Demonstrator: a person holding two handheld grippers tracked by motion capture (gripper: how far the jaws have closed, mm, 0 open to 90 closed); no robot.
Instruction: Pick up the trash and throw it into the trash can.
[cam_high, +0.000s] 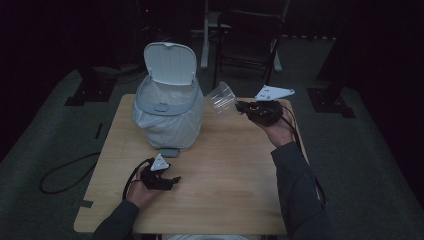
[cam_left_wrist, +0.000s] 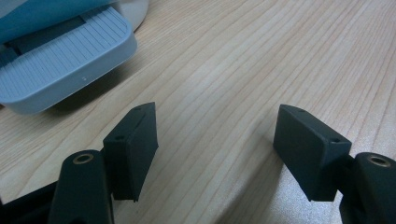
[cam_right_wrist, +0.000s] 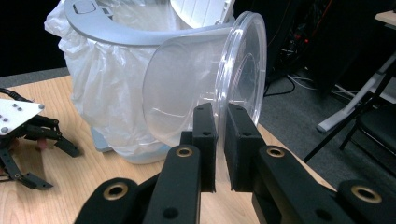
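Observation:
A clear plastic cup (cam_high: 222, 99) hangs in the air to the right of a white-lined pedal bin (cam_high: 168, 107) whose lid stands up. My right gripper (cam_high: 241, 106) is shut on the cup's rim; in the right gripper view the cup (cam_right_wrist: 201, 88) lies on its side with the jaws pinching its lip, the gripper (cam_right_wrist: 220, 144) just under it. My left gripper (cam_high: 175, 180) rests low on the table in front of the bin, open. Its jaws (cam_left_wrist: 215, 149) stand wide apart over bare wood, beside the bin's grey pedal (cam_left_wrist: 60, 56).
The wooden table (cam_high: 225, 185) carries the bin at its back left. Cables trail from both grippers. A dark chair (cam_high: 250, 35) and stand legs are behind the table on the grey floor.

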